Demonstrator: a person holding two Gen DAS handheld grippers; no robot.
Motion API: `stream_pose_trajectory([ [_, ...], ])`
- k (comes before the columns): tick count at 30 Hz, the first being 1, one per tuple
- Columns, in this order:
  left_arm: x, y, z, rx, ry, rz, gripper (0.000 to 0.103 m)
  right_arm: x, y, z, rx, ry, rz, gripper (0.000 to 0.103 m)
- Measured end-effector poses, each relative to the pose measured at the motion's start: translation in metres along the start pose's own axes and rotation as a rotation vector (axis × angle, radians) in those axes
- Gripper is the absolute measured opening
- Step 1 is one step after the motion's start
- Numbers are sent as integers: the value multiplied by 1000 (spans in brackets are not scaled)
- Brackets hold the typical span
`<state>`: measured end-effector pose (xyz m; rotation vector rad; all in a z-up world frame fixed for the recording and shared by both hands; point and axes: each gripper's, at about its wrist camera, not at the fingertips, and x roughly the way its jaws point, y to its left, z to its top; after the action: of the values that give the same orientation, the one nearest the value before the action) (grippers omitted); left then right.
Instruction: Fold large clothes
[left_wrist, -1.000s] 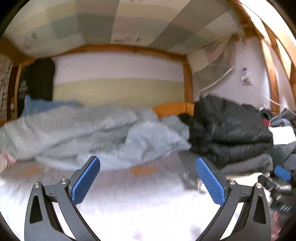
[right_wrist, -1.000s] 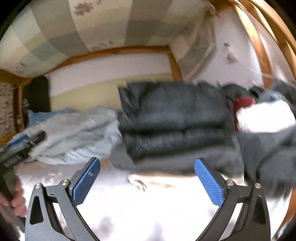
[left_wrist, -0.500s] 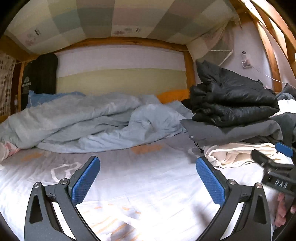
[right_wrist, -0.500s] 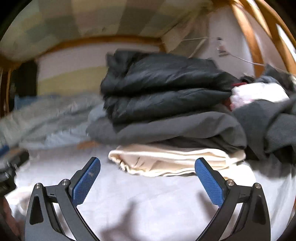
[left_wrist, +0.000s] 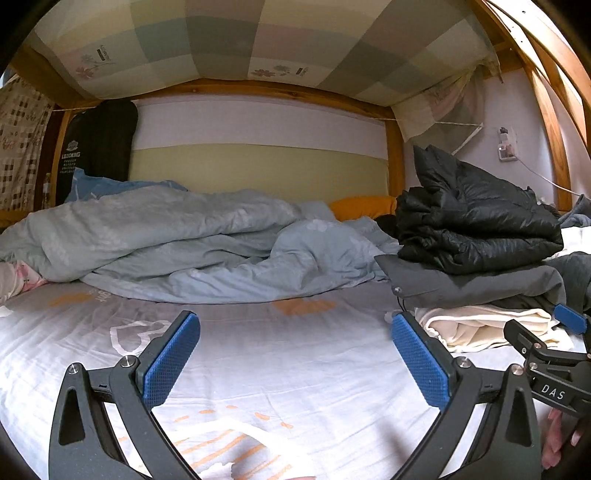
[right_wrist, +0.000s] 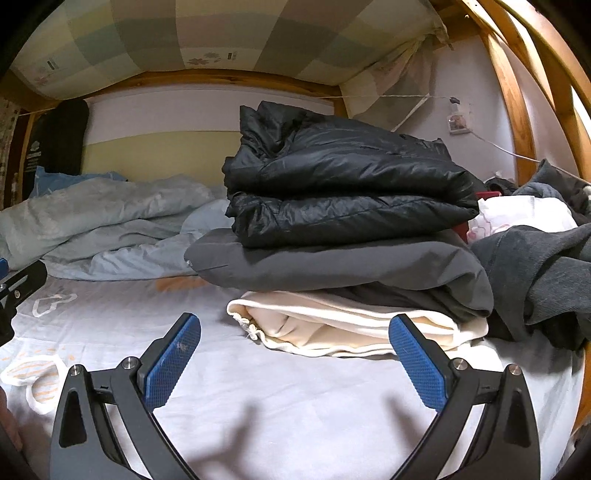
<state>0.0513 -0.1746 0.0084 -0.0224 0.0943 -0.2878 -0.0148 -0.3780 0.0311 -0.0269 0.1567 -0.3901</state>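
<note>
A stack of folded clothes sits on the bed's right side: a black puffer jacket (right_wrist: 343, 188) on top, a grey garment (right_wrist: 332, 262) under it, a cream garment (right_wrist: 343, 325) at the bottom. In the left wrist view the black puffer jacket (left_wrist: 476, 221) lies at the right. An unfolded dark grey heap (right_wrist: 546, 266) lies right of the stack. My right gripper (right_wrist: 293, 350) stands open just before the cream garment, holding nothing. My left gripper (left_wrist: 295, 350) is open over bare sheet.
A crumpled light blue duvet (left_wrist: 192, 243) fills the far half of the bed, with an orange pillow (left_wrist: 362, 206) behind it. White printed sheet (left_wrist: 280, 362) lies in front. Wooden bunk posts (right_wrist: 513, 110) and a wall stand at the right.
Both views have steadied and dropped lower toward the sheet. The right gripper has swung toward the folded stack, which now looms closer. Both stayed open.
</note>
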Motion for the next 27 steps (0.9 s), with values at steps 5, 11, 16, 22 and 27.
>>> stream_pose_trajectory([
  [5,1,-3,0,16,10,4,103,2,5,0,-24,10,-18,103],
  [11,2,-1,0,5,11,-4,103,5,5,0,-28,20,-21,103],
  [16,8,-1,-2,-6,37,-14,103,6,3,-1,-19,21,-14,103],
  [22,5,-5,-2,8,25,-7,103,7,3,-1,-20,24,-14,103],
  [27,3,-3,-3,-15,32,0,103,9,3,-1,-21,31,-17,103],
])
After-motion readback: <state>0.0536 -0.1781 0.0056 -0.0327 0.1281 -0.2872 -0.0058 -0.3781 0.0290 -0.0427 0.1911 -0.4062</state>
